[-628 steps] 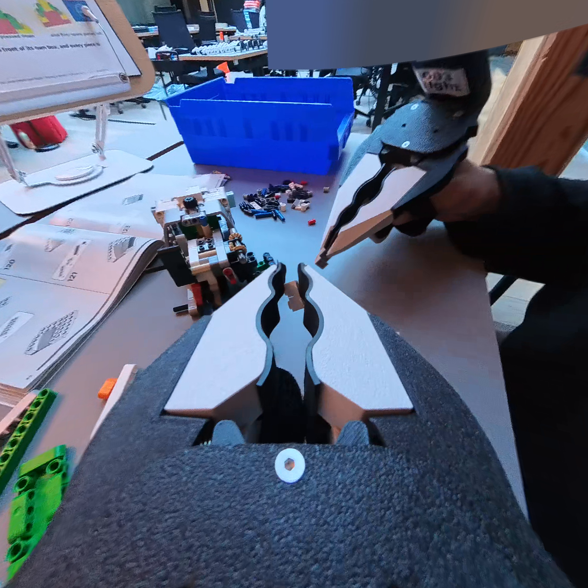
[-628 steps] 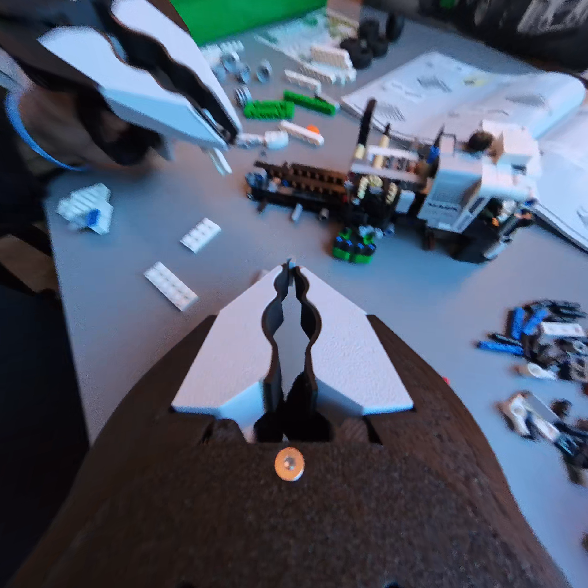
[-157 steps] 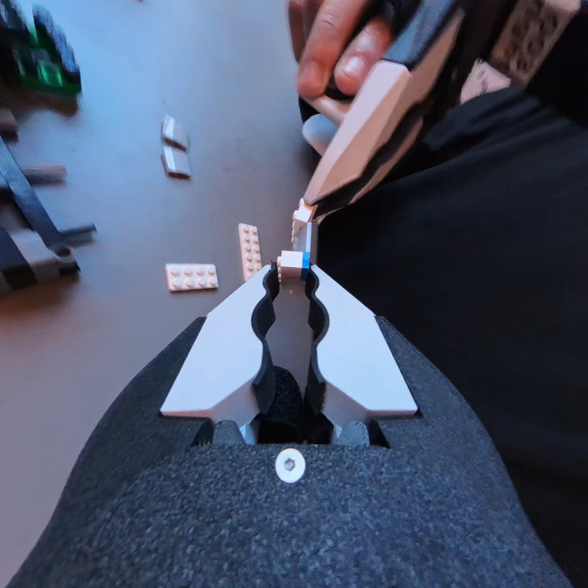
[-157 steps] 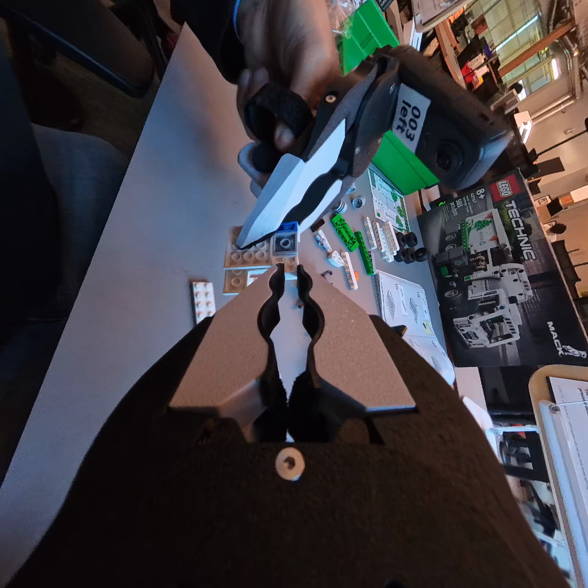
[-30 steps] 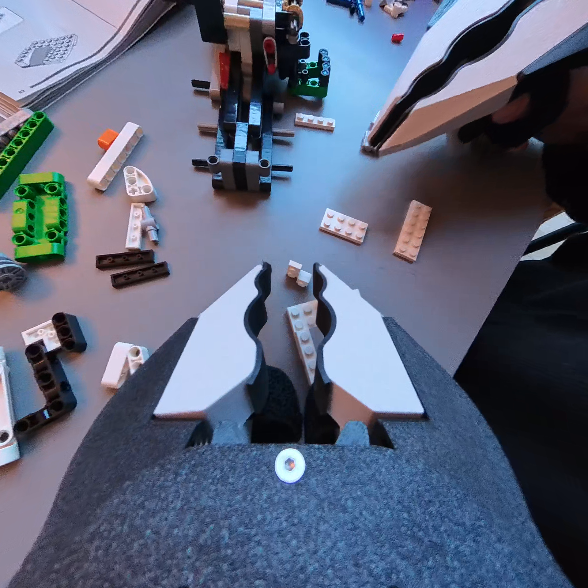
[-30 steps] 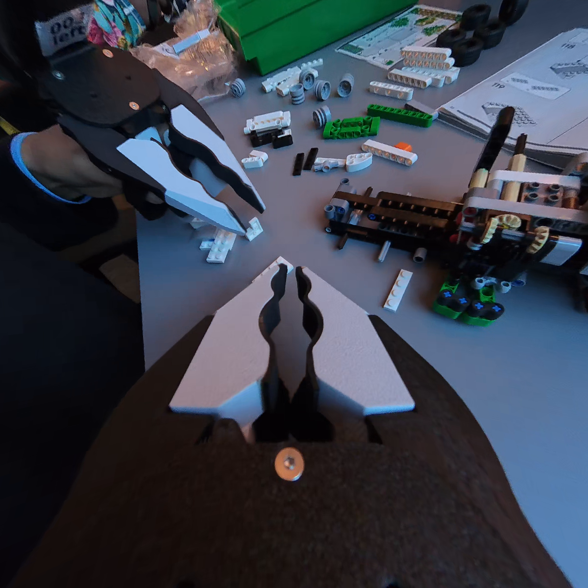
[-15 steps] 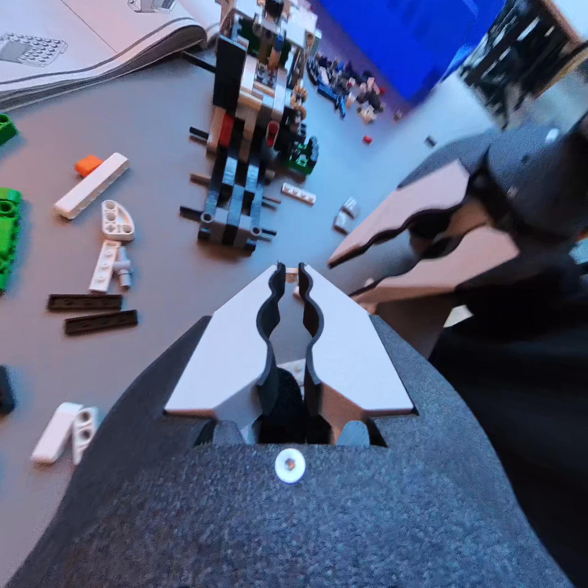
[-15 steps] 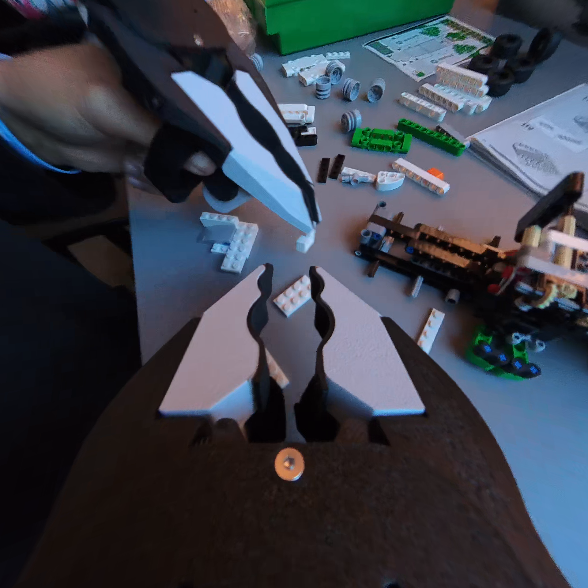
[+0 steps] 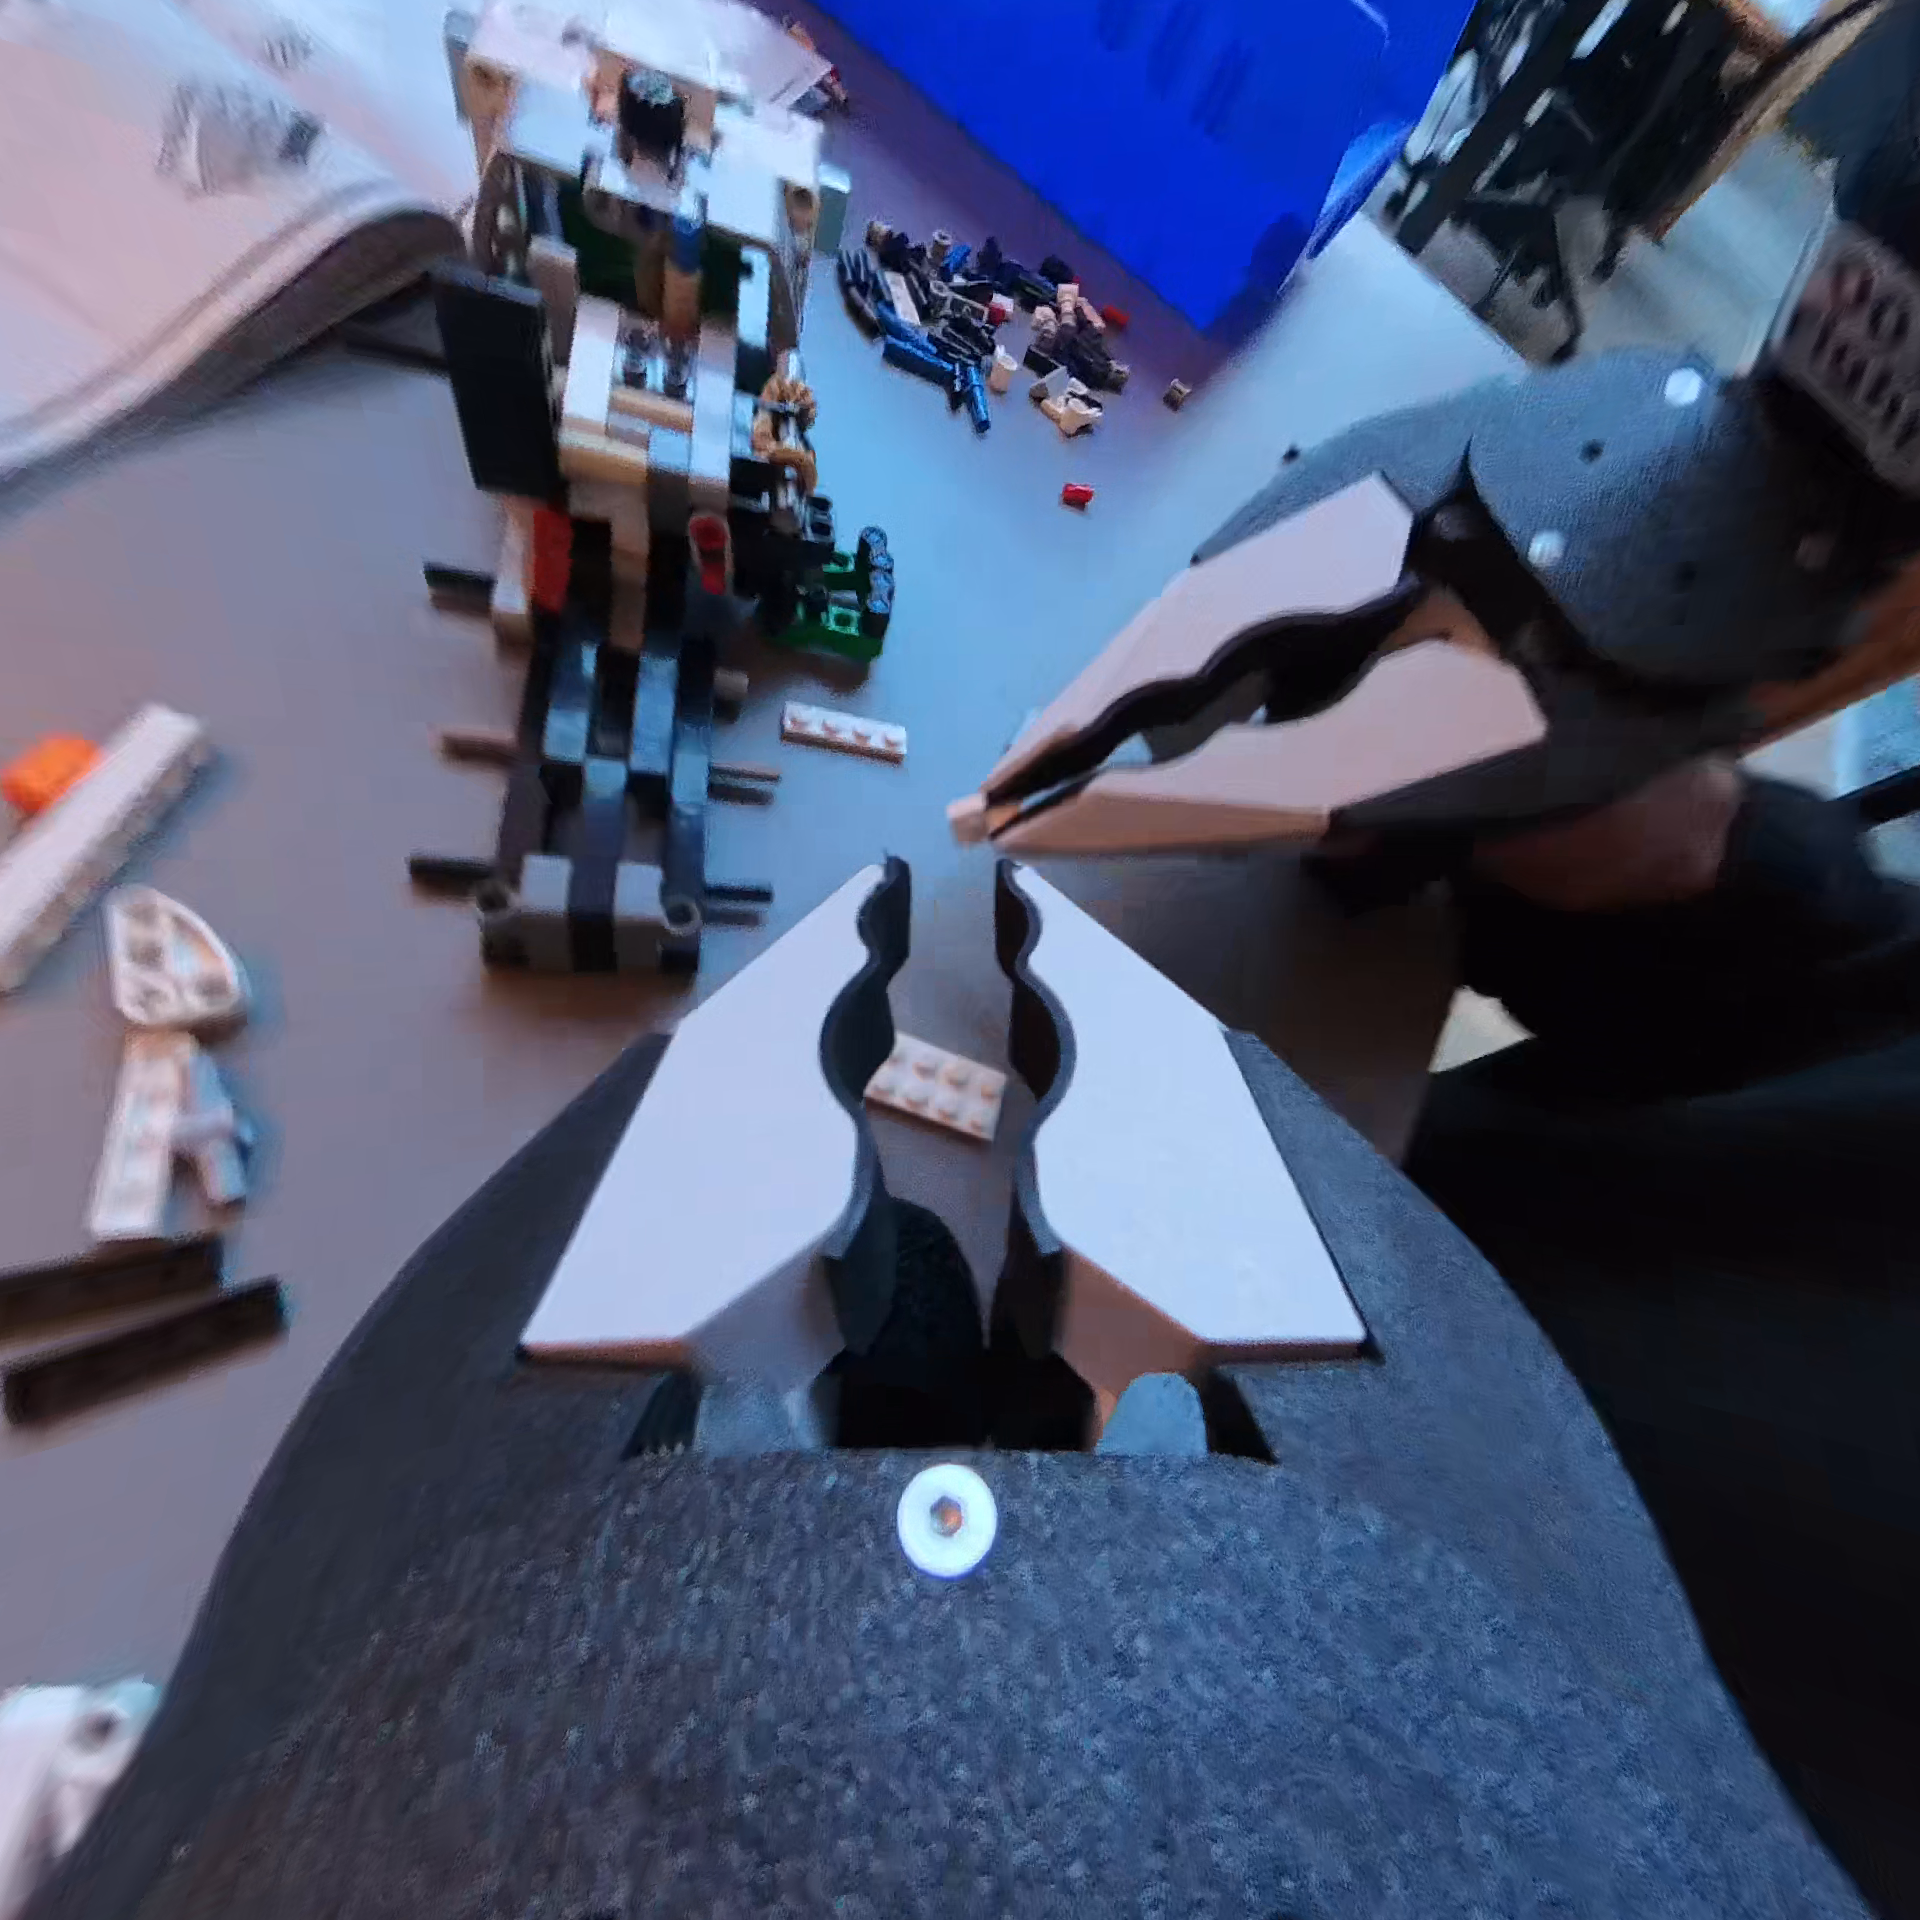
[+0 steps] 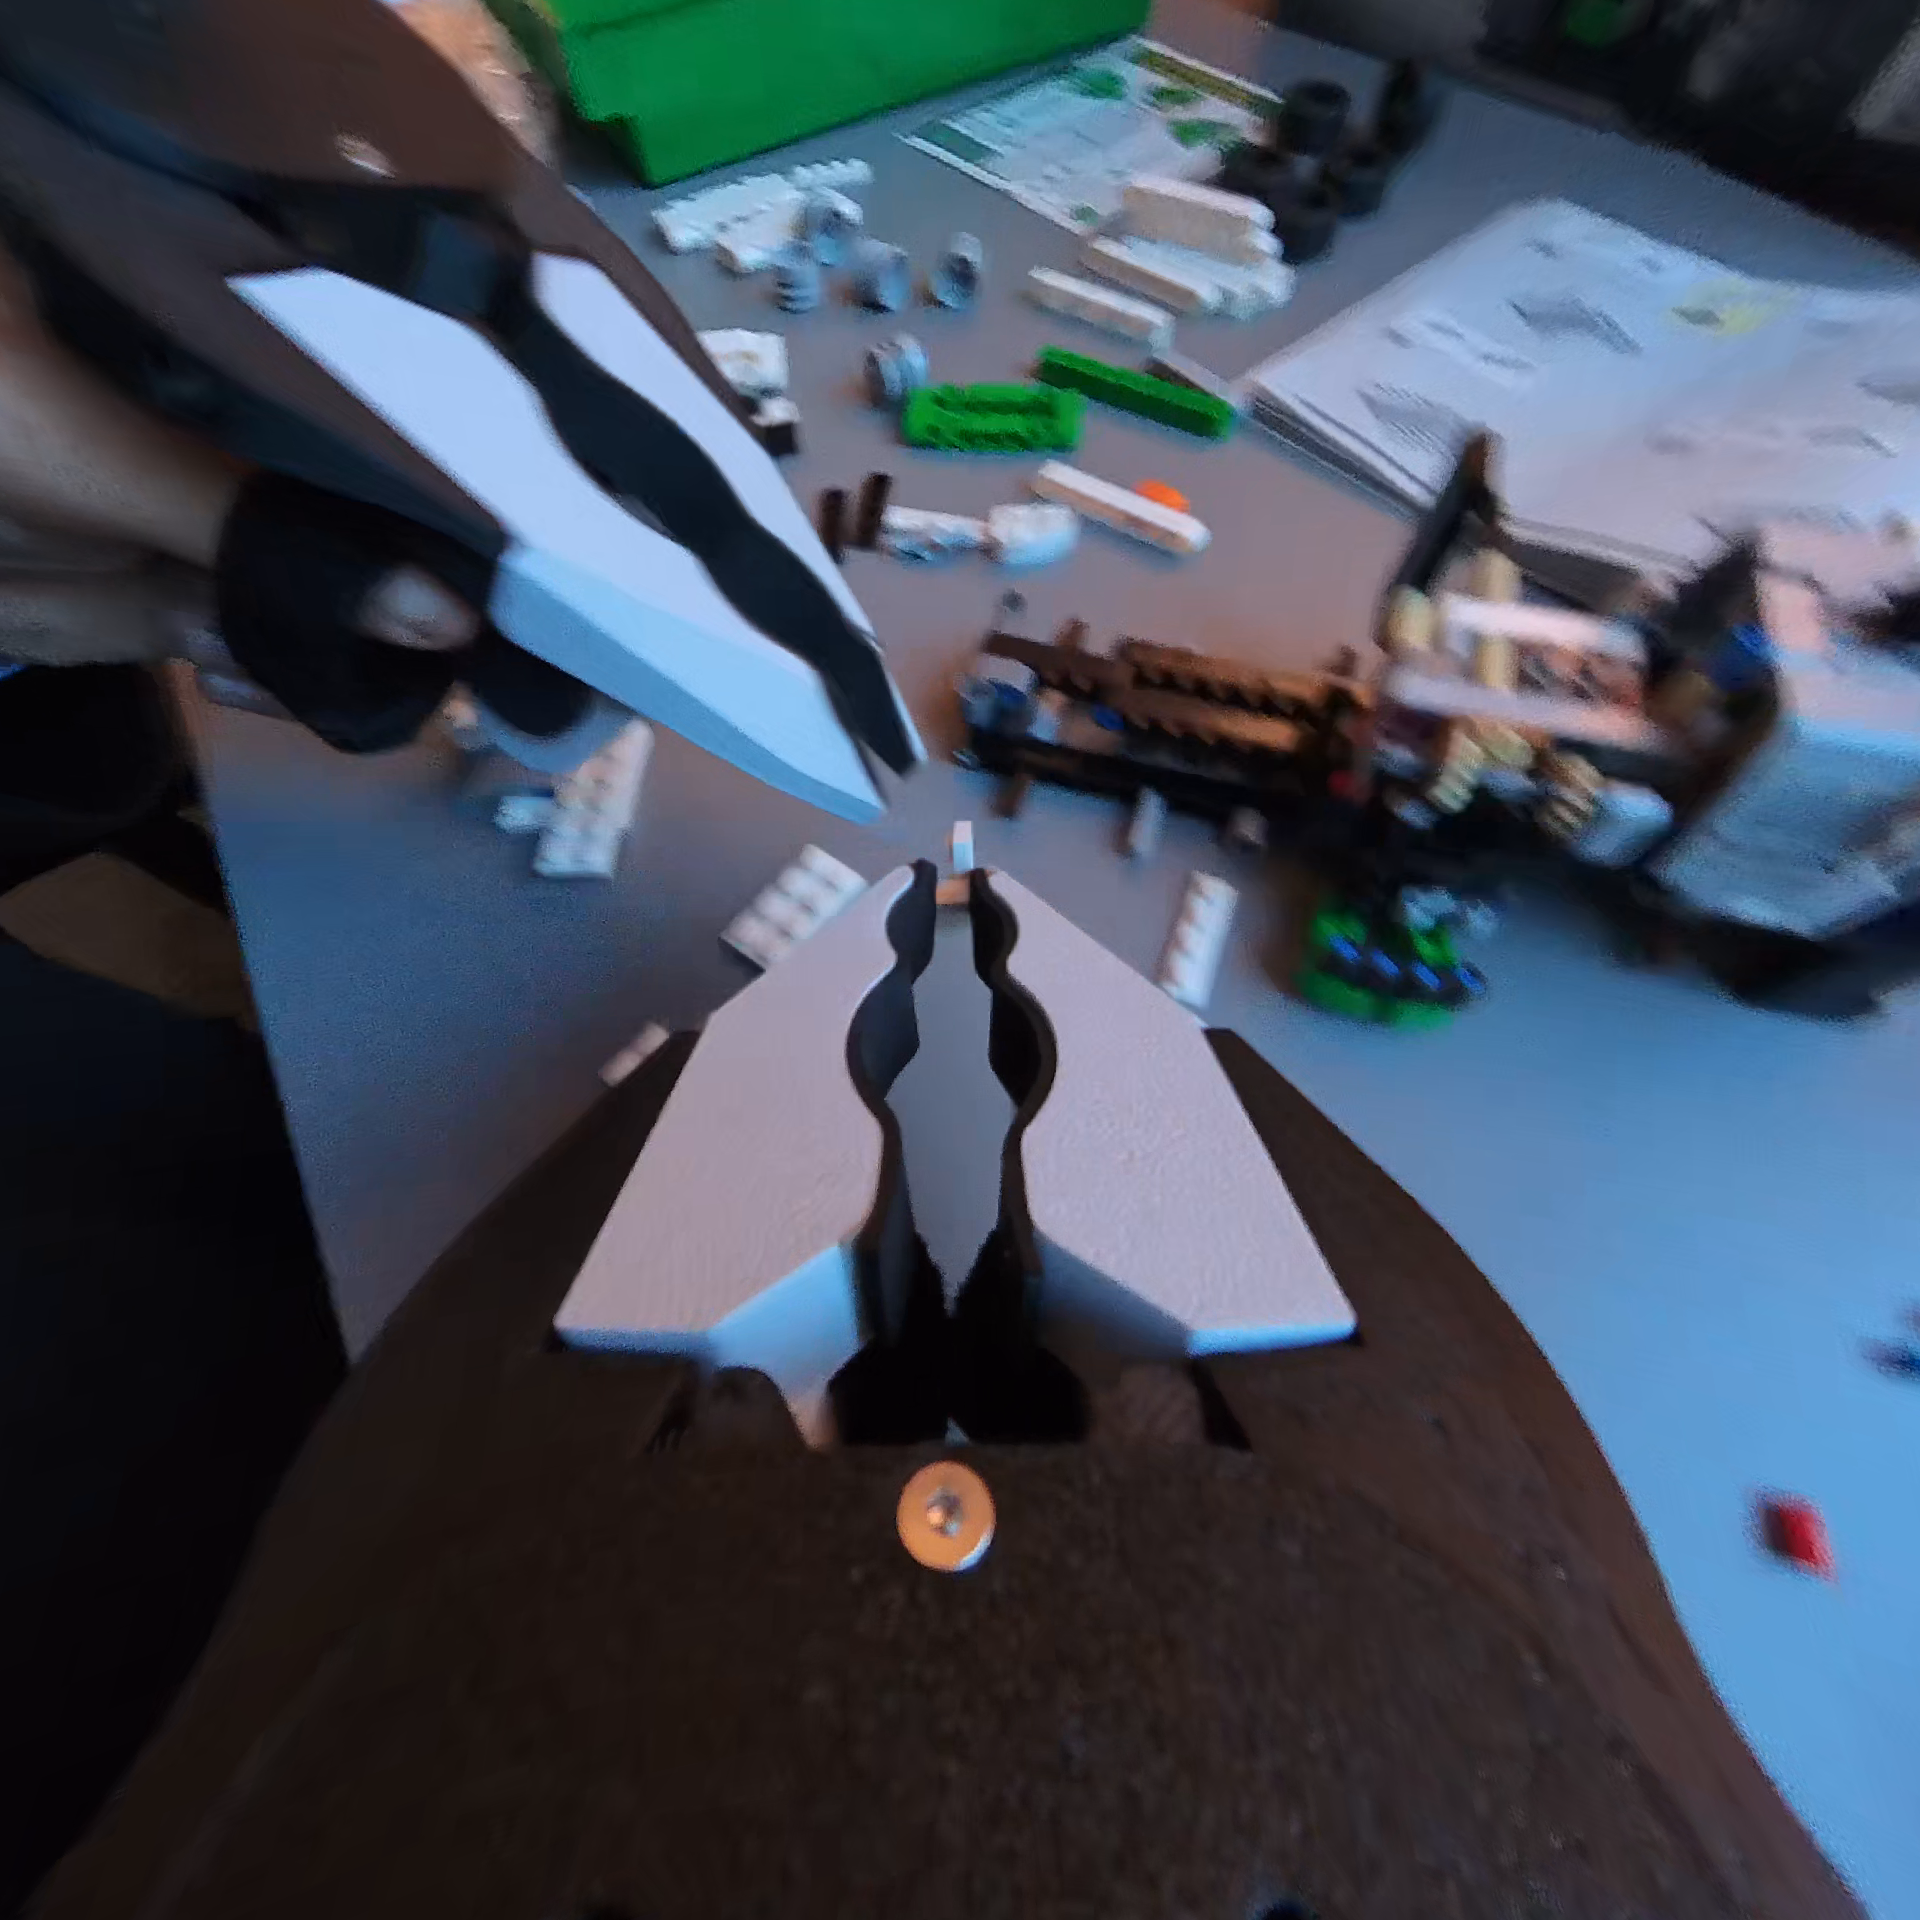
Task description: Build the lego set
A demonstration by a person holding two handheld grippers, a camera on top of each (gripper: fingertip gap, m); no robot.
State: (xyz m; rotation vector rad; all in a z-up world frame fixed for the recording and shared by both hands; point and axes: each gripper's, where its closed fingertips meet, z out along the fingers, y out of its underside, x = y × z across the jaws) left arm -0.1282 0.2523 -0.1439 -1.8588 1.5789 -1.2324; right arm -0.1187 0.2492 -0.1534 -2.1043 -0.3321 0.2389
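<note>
– Lego truck (image 9: 623, 468), half built: where does it stand?

– On the tabletop (image 9: 364, 1039), ahead and left of the left gripper (image 9: 945, 878), lengthwise, dark frame nearest.

– And the left fingers?

– Spread apart, holding nothing. A white plate (image 9: 935, 1086) lies flat on the tabletop below the gap between them.

– The right gripper (image 10: 951, 883)?

– It comes in from the right, its tips just beside the left ones. Its fingers pinch a small white piece (image 9: 966, 828) at the very tip.

– What lies past them?

– A thin white strip (image 9: 842, 732) is just right of the frame, and a green part (image 9: 842, 613) sits against the truck's right side. Farther back there is a pile of small parts (image 9: 987, 322), then a blue bin (image 9: 1143, 125). An open booklet (image 9: 156, 208) lies left of the truck.

– Anything else from the right wrist view?

– Loose white and green pieces beyond the truck, and a green box (image 10: 831, 62) at the far edge, all blurred.
</note>
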